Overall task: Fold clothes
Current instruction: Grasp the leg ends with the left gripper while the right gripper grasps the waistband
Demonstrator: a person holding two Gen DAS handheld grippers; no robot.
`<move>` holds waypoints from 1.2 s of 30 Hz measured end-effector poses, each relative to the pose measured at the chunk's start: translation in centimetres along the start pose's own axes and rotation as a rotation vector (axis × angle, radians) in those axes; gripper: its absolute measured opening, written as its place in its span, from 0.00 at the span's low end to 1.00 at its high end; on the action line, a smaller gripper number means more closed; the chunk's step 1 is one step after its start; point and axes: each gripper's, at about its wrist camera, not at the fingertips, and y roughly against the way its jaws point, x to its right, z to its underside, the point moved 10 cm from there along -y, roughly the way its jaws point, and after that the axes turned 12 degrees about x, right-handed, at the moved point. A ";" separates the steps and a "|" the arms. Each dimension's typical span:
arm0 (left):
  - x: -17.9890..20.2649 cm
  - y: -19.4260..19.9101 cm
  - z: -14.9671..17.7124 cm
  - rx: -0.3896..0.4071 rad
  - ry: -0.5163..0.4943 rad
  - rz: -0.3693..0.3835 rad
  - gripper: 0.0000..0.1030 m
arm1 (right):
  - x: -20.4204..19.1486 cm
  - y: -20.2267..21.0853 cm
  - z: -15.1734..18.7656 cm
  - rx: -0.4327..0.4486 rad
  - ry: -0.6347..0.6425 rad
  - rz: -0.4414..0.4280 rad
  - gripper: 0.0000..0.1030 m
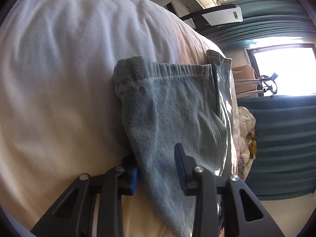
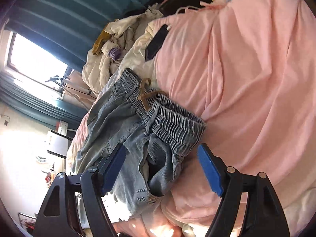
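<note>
Light blue denim trousers [image 1: 173,106] lie on a bed with a pale pink sheet [image 1: 59,69]. In the left wrist view the leg hem end lies between my left gripper's [image 1: 158,164] blue-padded fingers, which stand partly open around the cloth. In the right wrist view the elastic waistband [image 2: 173,122] with a tan drawstring [image 2: 146,94] shows. My right gripper [image 2: 162,158] is open wide with the waist end of the trousers [image 2: 126,134] between its fingers, not pinched.
A heap of cream and mustard clothes [image 2: 110,45] lies beyond the trousers on the bed. A dark phone-like slab [image 2: 158,41] rests on the pink sheet [image 2: 246,79]. Teal curtains [image 1: 284,134] and a bright window [image 1: 284,69] are behind.
</note>
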 end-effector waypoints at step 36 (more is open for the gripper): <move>20.1 -4.4 -11.5 0.174 -0.163 -0.034 0.03 | -14.0 -9.0 -9.4 0.143 -0.195 -0.205 0.09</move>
